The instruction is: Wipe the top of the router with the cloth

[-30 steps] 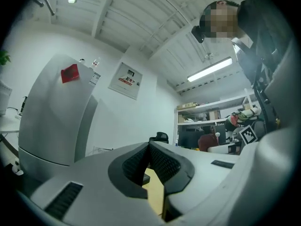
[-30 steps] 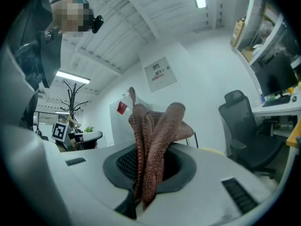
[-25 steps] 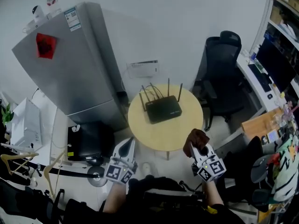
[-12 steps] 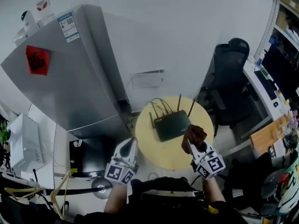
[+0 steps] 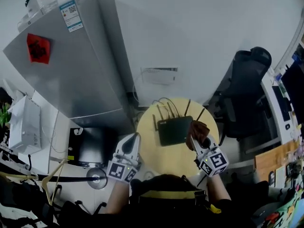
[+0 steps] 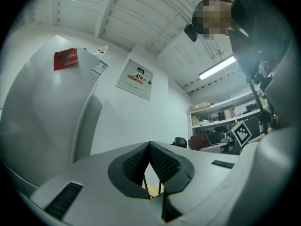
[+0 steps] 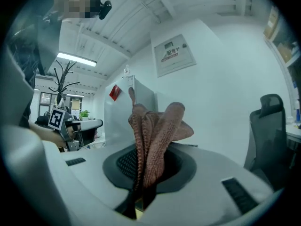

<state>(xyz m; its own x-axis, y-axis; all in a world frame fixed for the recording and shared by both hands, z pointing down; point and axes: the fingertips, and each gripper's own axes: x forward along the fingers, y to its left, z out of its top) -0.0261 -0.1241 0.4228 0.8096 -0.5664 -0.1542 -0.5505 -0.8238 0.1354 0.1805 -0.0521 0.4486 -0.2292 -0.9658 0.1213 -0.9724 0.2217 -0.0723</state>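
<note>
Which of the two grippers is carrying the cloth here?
The right gripper: a brown cloth is pinched between its jaws. The left gripper has its jaws shut with nothing between them.

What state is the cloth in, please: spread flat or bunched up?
Bunched up: the cloth stands in gathered folds clamped in the right claw, not spread over the router.

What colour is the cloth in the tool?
Brownish-pink, with a ribbed, knitted look. The cloth shows best in the right gripper view.
</note>
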